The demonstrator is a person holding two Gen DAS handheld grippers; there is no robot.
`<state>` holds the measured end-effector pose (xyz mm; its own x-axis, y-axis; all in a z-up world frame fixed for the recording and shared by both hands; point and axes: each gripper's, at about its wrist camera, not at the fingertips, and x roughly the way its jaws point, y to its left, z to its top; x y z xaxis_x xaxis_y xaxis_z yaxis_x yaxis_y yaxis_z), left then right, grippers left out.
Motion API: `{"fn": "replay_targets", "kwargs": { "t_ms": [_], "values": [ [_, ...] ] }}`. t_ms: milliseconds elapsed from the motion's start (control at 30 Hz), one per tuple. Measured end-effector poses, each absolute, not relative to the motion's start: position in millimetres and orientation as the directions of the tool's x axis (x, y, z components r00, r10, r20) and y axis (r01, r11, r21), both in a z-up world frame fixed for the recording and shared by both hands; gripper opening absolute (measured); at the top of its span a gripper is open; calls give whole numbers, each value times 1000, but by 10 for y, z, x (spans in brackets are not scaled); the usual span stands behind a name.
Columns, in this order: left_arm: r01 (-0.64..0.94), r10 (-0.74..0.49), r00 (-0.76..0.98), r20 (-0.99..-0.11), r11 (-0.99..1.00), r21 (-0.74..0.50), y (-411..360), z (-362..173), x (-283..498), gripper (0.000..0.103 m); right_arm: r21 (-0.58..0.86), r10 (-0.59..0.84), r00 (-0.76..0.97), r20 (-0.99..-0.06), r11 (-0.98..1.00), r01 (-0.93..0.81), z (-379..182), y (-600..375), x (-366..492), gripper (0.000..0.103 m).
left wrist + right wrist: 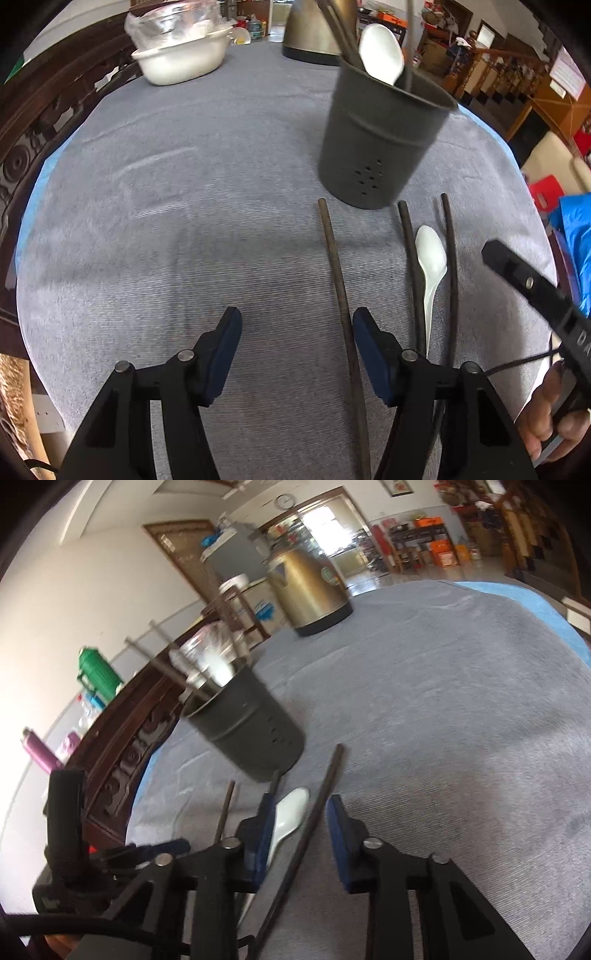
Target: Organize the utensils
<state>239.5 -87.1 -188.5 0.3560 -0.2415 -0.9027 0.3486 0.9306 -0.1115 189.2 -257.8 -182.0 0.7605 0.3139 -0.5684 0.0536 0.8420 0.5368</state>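
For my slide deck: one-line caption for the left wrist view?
Left claw open over one chopstick on the grey cloth, near the utensil holder.

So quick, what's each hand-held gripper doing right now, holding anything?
Left hand-held gripper: open, a dark chopstick between its pads, not pinched.
Right hand-held gripper: open, another chopstick between its pads, not yet clamped.

— Left wrist view: rides just behind the left tongs, tilted steeply down at the counter, close above the cloth.

— Right wrist view: sits behind the right tongs, angled shallower, low and near, facing across toward the far room.

— Shared by both: grey holder, white spoon, dark sticks, golden kettle.
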Motion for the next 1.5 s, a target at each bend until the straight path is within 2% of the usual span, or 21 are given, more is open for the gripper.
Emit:
{"fn": "replay_targets", "kwargs": {
  "t_ms": [233, 367, 500, 767, 1100, 1300, 1500],
  "values": [
    [324, -260, 359, -896, 936, -141, -662, -1860, 2363, 64, 520, 355, 688, -632, 853, 37, -1832, -2279, 2004, 23],
    [320, -271, 362, -892, 935, -154, -575, -1850, 2301, 64, 481, 306, 726, -616, 876, 39, -1743, -2255, 1939, 23],
    [315, -283, 359, -889, 934, -170, -411, -1822, 2246, 64, 499, 339, 715, -611, 866, 15, -1731, -2206, 1955, 23],
    [313, -290, 355, -889, 932, -180, -396, -1778, 2152, 64, 522, 378, 650, -660, 852, 34, -1909, -2146, 2022, 23],
    [316, -295, 349, -890, 931, -185, -384, -1833, 2122, 64, 474, 306, 722, -620, 880, 33, -1560, -2459, 1847, 23],
    [313, -301, 340, -891, 930, -194, -382, -1831, 2103, 64, 550, 391, 690, -610, 835, 13, -1561, -2537, 1844, 24],
    [330, -277, 372, -886, 932, -152, -400, -1776, 2032, 64, 565, 391, 675, -626, 824, 46, -1708, -2408, 1938, 24]
  ]
}}
